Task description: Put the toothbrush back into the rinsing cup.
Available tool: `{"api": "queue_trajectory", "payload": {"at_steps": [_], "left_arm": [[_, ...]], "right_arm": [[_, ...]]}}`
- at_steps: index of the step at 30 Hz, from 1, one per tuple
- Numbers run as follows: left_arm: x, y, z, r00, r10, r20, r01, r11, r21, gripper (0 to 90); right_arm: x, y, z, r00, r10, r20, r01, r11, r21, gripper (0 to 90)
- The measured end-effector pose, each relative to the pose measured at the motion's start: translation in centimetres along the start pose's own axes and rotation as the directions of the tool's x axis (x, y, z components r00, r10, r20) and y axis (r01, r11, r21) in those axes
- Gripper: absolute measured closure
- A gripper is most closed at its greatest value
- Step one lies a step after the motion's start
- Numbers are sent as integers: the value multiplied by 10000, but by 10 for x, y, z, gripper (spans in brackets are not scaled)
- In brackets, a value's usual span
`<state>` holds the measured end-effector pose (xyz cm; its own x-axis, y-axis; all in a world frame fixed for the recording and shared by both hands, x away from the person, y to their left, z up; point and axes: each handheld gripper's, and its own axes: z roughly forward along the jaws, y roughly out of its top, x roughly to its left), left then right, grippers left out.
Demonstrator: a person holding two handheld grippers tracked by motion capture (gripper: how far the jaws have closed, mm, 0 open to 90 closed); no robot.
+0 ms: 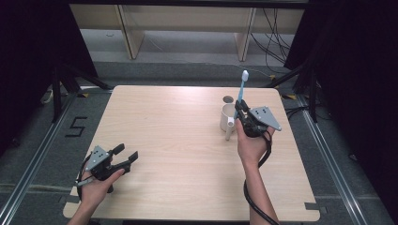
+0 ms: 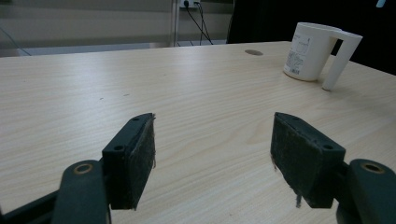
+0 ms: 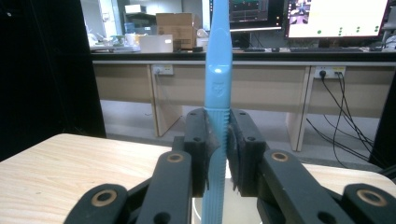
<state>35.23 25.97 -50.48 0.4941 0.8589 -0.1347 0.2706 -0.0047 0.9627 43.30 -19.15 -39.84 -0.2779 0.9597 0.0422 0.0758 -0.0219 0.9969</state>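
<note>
A light blue toothbrush [image 1: 242, 89] stands upright with its white head at the top, clamped in my right gripper [image 1: 242, 112]. In the right gripper view the black pads [image 3: 200, 151] press on both sides of the ribbed blue handle [image 3: 217, 107]. Directly below it sits a white mug [image 1: 226, 117] with a handle, at the table's far right; the brush's lower end is hidden behind the gripper. My left gripper [image 1: 126, 155] rests low at the near left corner, open, with bare table between its pads [image 2: 135, 158]. The mug [image 2: 314, 51] shows far off in the left gripper view.
The light wooden table [image 1: 187, 154] has a small round cable hole [image 1: 228, 99] just behind the mug. Black curtains and stands flank both sides. Beyond the far edge stand desk legs and hanging cables [image 1: 272, 42].
</note>
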Motion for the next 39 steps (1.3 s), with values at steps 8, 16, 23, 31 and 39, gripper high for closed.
{"api": "queue_trajectory", "payload": {"at_steps": [8,16,23,31,39], "left_arm": [[1,0,0,10000,19,-9,-19,10000,33,302],[0,-1,0,10000,7,7,-7,10000,8,302],[0,-1,0,10000,23,1,-23,10000,35,302],[0,-1,0,10000,13,8,-13,10000,49,302],[0,-1,0,10000,7,13,-7,10000,62,302]], "right_arm": [[1,-5,3,9998,210,23,-210,9997,84,793],[1,-6,5,10000,-87,37,86,9998,190,793],[4,-11,7,9999,165,46,-166,9997,191,793],[4,-15,9,9999,139,-11,-139,9996,252,793],[4,-18,9,9999,133,63,-136,9991,404,793]]}}
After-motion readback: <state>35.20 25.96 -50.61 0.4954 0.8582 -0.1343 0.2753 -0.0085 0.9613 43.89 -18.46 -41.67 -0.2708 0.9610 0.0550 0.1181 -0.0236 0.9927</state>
